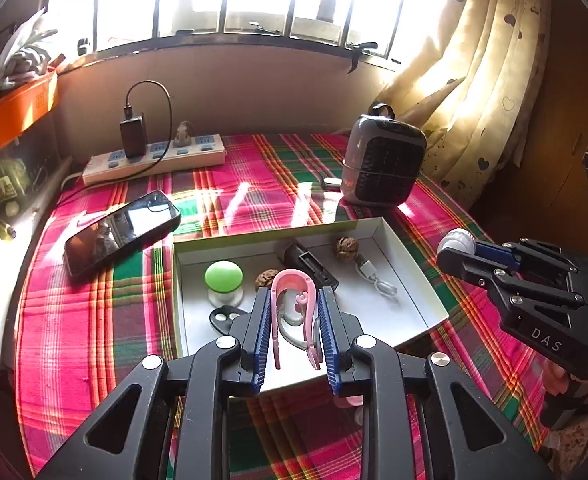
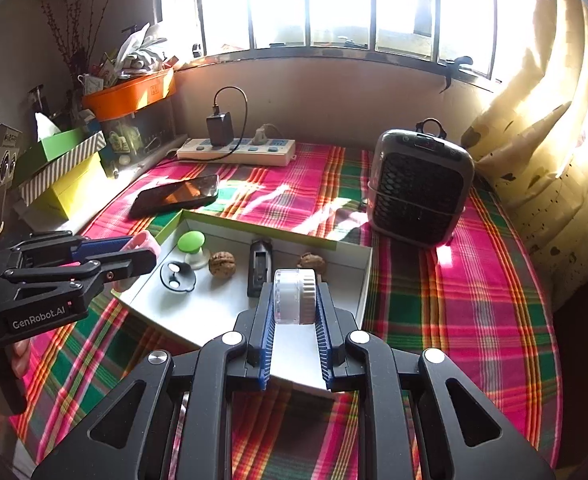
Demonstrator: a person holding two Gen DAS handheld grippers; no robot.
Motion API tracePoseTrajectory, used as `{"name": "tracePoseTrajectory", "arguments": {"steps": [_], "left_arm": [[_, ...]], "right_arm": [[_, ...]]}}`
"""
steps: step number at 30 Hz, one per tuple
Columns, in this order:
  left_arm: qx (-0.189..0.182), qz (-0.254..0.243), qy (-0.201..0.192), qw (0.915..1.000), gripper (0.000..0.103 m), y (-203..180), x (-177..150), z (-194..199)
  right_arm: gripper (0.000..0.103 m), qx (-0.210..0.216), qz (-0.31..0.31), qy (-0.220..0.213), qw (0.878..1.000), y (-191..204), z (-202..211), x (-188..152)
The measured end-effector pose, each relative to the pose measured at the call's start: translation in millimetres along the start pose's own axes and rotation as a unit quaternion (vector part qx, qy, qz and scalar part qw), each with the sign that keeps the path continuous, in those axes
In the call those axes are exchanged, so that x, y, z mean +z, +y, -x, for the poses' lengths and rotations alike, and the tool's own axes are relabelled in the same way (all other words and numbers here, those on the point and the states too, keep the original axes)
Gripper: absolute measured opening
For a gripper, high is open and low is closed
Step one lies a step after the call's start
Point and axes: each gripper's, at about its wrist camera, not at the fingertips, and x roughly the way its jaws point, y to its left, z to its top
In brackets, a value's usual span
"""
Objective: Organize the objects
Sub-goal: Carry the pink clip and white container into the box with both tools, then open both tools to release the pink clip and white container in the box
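A white shallow box (image 1: 409, 264) lies on the plaid cloth; it also shows in the right wrist view (image 2: 363, 280). In it lie a green-topped knob (image 1: 224, 278), two walnuts (image 1: 347, 247), a black oblong part (image 1: 311, 266), a white cable (image 1: 377, 280) and a black key fob (image 1: 224, 318). My left gripper (image 1: 294, 300) is shut on a pink clip (image 1: 294, 312) above the box's near edge. My right gripper (image 2: 294, 300) is shut on a small white round jar (image 2: 294, 296) above the box; it shows from the side in the left wrist view (image 1: 453, 248).
A black phone (image 1: 122, 232) lies left of the box. A small heater (image 1: 381, 160) stands behind it on the right. A power strip (image 1: 154, 160) with a charger sits by the back wall. Boxes and an orange tray (image 2: 130, 94) crowd the left shelf. A curtain (image 1: 473, 80) hangs at the right.
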Motion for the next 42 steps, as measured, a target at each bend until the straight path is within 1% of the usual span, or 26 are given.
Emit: {"name": "tracePoseTrajectory", "arguments": {"steps": [3,4,7,8,11,14,17,20,23,28,36,38,42], "left_arm": [[0.005,0.001,-0.004,1.0,0.022,1.2,11.8,-5.0],[0.004,-0.001,-0.004,1.0,0.022,1.2,14.6,-7.6],[0.008,-0.003,-0.001,1.0,0.022,0.9,16.8,-17.7],[0.006,0.001,0.001,1.0,0.022,1.3,15.6,-22.0],[0.001,0.008,0.02,0.9998,0.022,2.0,8.0,-37.8],[0.014,-0.003,0.029,0.9995,0.022,-0.7,1.8,-48.8],[0.005,0.0,0.042,0.9991,0.022,0.6,-2.3,-59.3],[0.01,-0.004,0.05,0.9987,0.022,0.5,-4.7,-67.6],[0.004,-0.003,0.054,0.9985,0.022,0.6,-6.4,-72.1],[0.004,-0.002,0.066,0.9978,0.022,0.7,-9.1,-81.8],[0.012,-0.006,0.071,0.9974,0.022,1.6,-11.0,-89.9],[0.008,0.0,0.073,0.9973,0.022,2.9,-11.0,-92.1],[0.011,0.003,0.075,0.9971,0.022,4.2,-11.5,-95.2]], "right_arm": [[0.02,0.008,0.008,0.008,1.0,-5.5,-9.6,19.4],[0.02,0.004,0.014,0.007,1.0,-5.7,-12.8,24.0],[0.02,0.007,0.026,0.009,1.0,-5.8,-25.0,30.8],[0.02,0.007,0.023,0.012,1.0,-6.7,-30.8,30.0],[0.02,0.018,0.011,0.039,0.999,-7.7,-53.3,20.3],[0.02,0.02,0.017,0.061,0.998,-5.1,-72.1,9.1],[0.02,0.026,0.011,0.075,0.997,-6.8,-85.0,3.3],[0.02,0.025,0.014,0.082,0.996,-6.9,-91.9,2.3],[0.02,0.025,0.014,0.088,0.996,-7.3,-97.2,1.2],[0.02,0.028,0.015,0.097,0.995,-5.7,-105.6,-1.5],[0.02,0.028,0.019,0.105,0.994,-2.1,-115.1,-2.0],[0.02,0.026,0.022,0.106,0.994,-1.0,-116.3,-2.2],[0.02,0.024,0.025,0.106,0.994,0.3,-116.5,-2.0]]}}
